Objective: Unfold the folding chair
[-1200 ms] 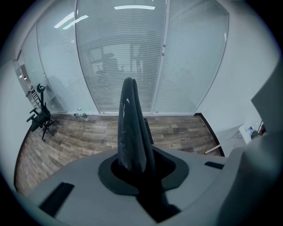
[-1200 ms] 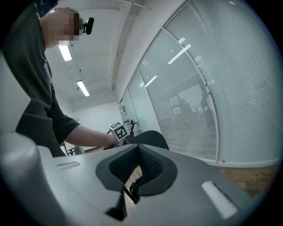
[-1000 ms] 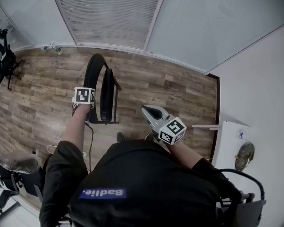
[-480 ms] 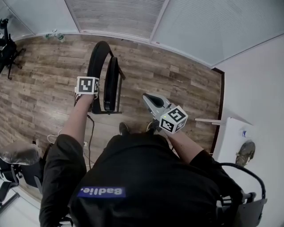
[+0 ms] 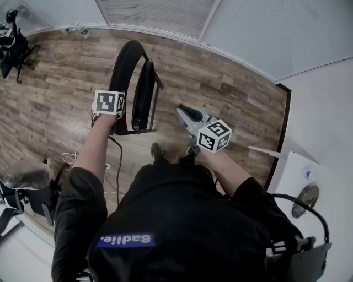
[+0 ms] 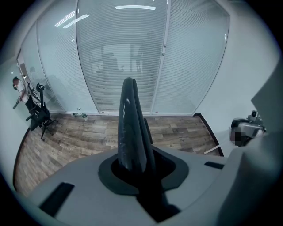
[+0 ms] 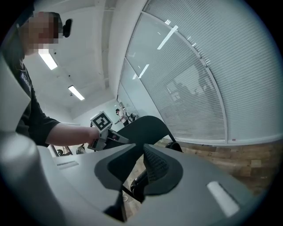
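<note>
Wood-plank floor (image 5: 60, 77): brown boards run to a glass partition (image 5: 165, 14) hung with blinds, the backdrop to the scene.
Person (image 5: 165, 220): stands over the work in a dark top, seen from above, one tool in each hand.
Folding chair (image 5: 144, 93): black and upright on the floor just ahead of the person's feet, its seat panel flat against the curved back frame; it is not yet opened.
Left gripper (image 6: 137, 170): clamped on the top edge of the chair's back frame, which rises straight out of its jaws in the left gripper view. It steadies the chair and holds the same spot as a second ago.
Right gripper (image 5: 186, 114): carries nothing. Over the last second it has dropped and drawn nearer the chair's seat side, but it is apart from the chair.
Right jaws: they have just been opening from closed to a narrow gap. The right gripper view shows only the chair's dark seat edge beyond that gap, with no pad touching it.
Meaning for the task: the reach for the seat appears to be under way with the back already braced, and the pull that swings the seat down has not begun.
</note>
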### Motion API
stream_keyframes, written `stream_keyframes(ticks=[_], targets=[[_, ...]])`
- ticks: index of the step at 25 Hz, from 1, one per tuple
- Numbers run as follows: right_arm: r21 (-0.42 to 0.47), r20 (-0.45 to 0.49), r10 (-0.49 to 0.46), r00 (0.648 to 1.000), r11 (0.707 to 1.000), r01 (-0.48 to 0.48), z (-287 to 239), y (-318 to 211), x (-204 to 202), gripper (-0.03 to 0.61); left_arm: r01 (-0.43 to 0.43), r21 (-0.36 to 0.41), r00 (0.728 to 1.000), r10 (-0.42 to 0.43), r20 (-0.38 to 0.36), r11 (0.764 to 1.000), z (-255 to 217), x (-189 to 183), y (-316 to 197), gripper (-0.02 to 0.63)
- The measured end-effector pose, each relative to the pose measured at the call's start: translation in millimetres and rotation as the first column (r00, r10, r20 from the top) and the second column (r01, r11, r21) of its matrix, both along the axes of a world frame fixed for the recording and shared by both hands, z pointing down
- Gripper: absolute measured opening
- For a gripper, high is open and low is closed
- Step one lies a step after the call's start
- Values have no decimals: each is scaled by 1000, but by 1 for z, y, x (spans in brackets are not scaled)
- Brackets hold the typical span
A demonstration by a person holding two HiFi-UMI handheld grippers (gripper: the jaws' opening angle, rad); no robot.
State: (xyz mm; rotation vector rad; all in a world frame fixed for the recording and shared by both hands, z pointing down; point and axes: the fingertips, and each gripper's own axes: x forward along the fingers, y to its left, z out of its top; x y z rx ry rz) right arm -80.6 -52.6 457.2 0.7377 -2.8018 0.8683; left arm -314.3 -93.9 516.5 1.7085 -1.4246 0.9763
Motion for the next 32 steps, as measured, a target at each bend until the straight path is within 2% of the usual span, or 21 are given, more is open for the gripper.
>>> stream_keyframes(ticks=[9,21,26,32], targets=[[-148,8,-9,1000,989,10,63,-31,-11,55,3,-2,1000,-3,0,1000,4,-1,-7,67],[-299,-13,-69,998,952,62,136,-42,-73,101,0,11,1000,0,-4,1000,1,-4,-6,67],[-385,-1,-95,995,919,87,168,-43,-100,145,1,10,1000,-1,-10,1000,4,-4,-6,67],[-483,2,-95,996,872,84,205,-45,-130,167,1,12,1000,-1,-20,1000,5,-6,-4,67]])
